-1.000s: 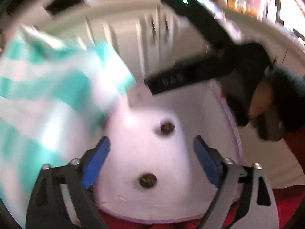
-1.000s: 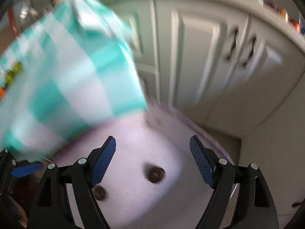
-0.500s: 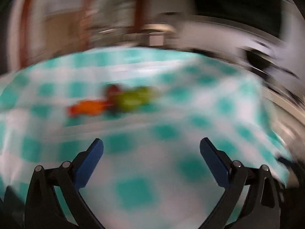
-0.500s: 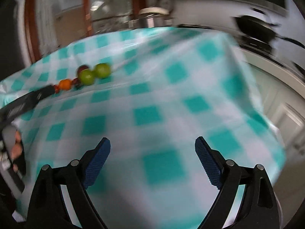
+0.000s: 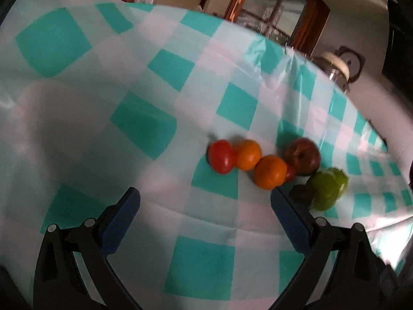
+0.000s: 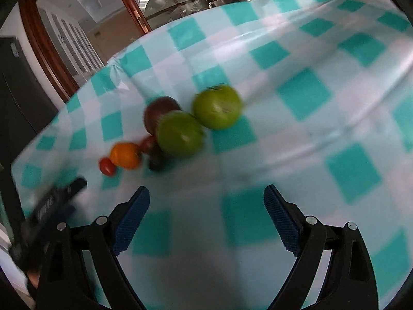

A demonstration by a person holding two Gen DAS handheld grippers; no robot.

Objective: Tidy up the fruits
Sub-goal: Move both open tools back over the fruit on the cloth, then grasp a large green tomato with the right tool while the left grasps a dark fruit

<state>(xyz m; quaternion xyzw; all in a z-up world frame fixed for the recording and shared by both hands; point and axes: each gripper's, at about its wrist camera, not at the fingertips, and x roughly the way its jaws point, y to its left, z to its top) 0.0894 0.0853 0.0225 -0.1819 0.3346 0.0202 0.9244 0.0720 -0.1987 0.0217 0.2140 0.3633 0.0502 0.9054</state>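
Round, smooth-skinned fruits [image 5: 271, 166] lay in a touching row on a glossy checked tablecloth [image 5: 144, 126]: a red tomato [image 5: 220, 156], two oranges [image 5: 269, 171], a dark red apple [image 5: 302, 156] and two green ones [image 6: 215, 106]. The left gripper [image 5: 204, 215] stood wide and empty. The right gripper [image 6: 206, 215], jaws closing slightly, held nothing. A wood-framed glass cabinet [image 6: 134, 13] stood behind the table.
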